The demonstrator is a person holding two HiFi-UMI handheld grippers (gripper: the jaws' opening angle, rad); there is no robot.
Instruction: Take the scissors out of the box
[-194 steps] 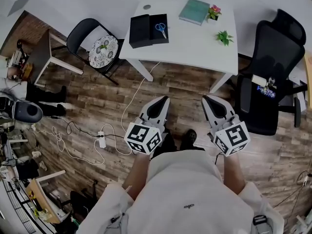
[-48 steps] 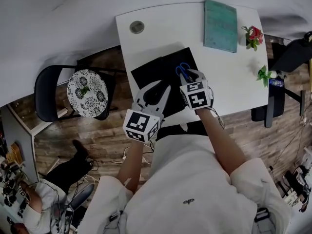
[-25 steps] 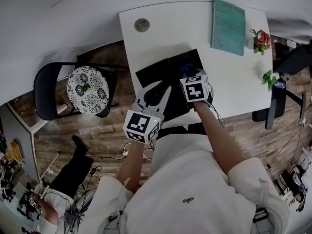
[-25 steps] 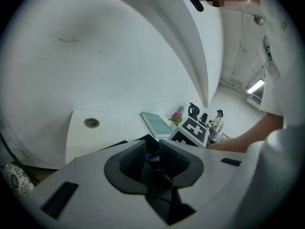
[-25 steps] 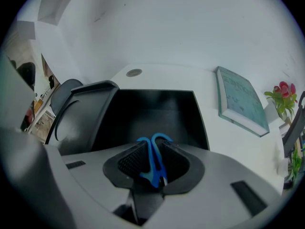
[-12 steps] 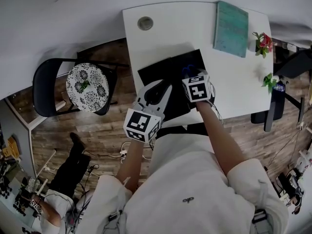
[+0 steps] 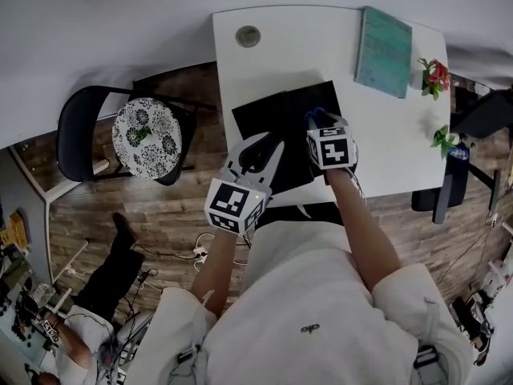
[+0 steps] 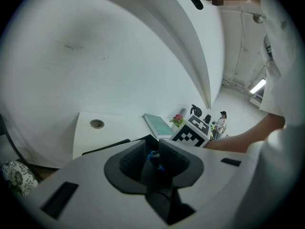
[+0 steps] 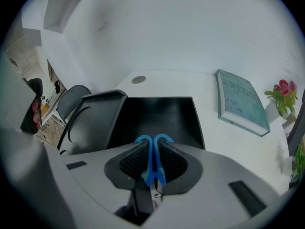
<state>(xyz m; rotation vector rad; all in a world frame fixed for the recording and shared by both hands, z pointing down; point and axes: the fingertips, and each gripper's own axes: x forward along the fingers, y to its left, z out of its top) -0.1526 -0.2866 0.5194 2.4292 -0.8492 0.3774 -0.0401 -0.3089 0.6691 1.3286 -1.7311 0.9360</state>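
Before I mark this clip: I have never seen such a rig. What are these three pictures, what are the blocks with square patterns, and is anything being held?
There is no robot here. A person holds a two-jaw gripper in each hand, and the patterned cubes are parts of those grippers. The head view looks down from a camera on the person's head. The other two pictures come from cameras riding on each gripper, looking along its jaws. On the white table lie an open black box, a teal book, a red-flowered plant and a green plant. The right gripper is shut on the blue handles of the scissors, above the box. The left gripper grips nothing, its jaws nearly together.
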